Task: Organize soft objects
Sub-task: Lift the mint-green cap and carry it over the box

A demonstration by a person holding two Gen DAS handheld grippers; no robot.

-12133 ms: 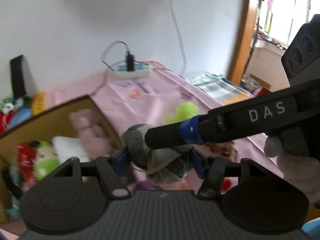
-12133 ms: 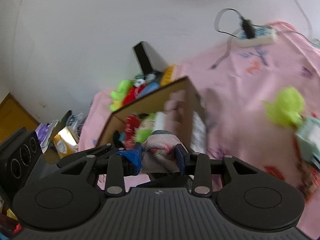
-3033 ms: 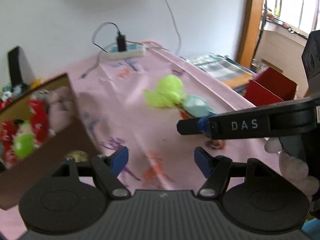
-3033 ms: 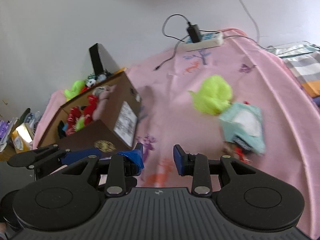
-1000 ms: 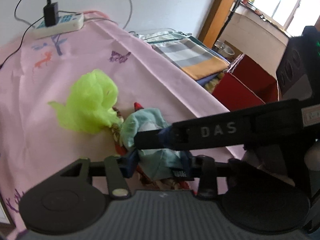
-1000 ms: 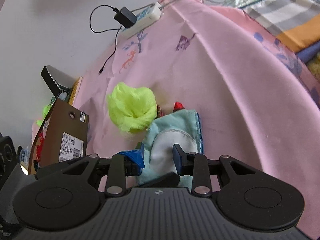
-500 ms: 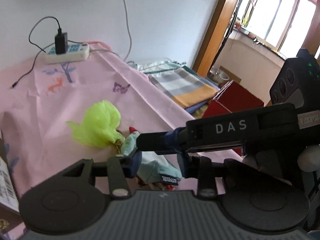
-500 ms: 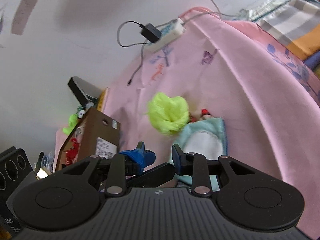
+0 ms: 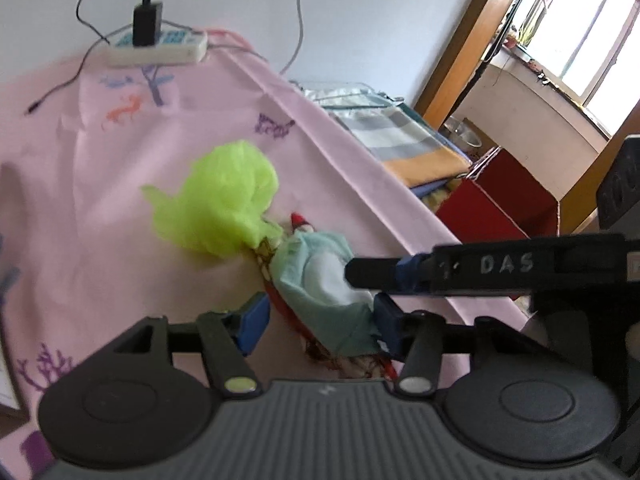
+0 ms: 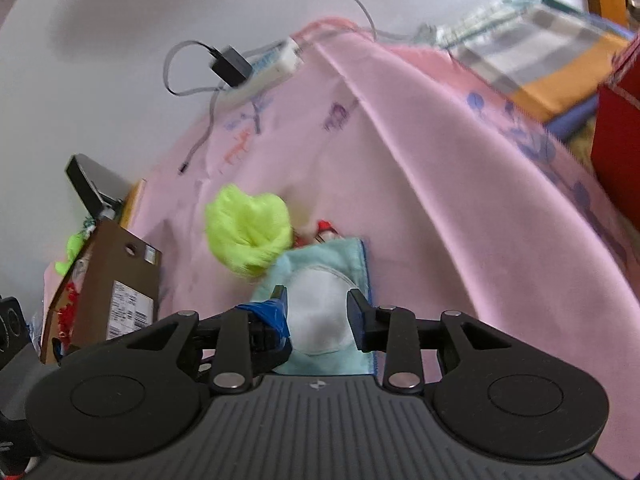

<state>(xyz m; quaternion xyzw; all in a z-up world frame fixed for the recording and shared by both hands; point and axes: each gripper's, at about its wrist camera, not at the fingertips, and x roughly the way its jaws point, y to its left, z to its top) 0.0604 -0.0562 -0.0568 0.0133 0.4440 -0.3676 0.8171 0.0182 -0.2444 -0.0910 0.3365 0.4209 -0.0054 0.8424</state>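
Note:
A teal soft pouch (image 9: pixel 316 276) with a white patch lies on the pink cloth (image 9: pixel 120 240), over a red patterned item (image 9: pixel 298 220). A neon green fluffy thing (image 9: pixel 224 208) rests against it. My left gripper (image 9: pixel 320 320) straddles the pouch with its jaws opening; the left pad stands clear and the right pad is at the pouch's edge. My right gripper (image 10: pixel 316 308) hovers over the pouch's white patch (image 10: pixel 316 316), jaws opening, patch between the pads. Its black finger (image 9: pixel 384 276) reaches in from the right in the left wrist view. The green thing (image 10: pixel 248 232) lies just beyond.
A cardboard box (image 10: pixel 120 288) holding soft toys stands at the left. A power strip (image 9: pixel 156 46) with a charger and cables lies at the cloth's far edge. Folded blankets (image 9: pixel 404 140) and a red box (image 9: pixel 500 200) sit beyond the cloth's right edge.
Both grippers' jaws have widened. Both have come down closer to the teal pouch, and the white patch now sits between the right pads. The pouch lies on the cloth.

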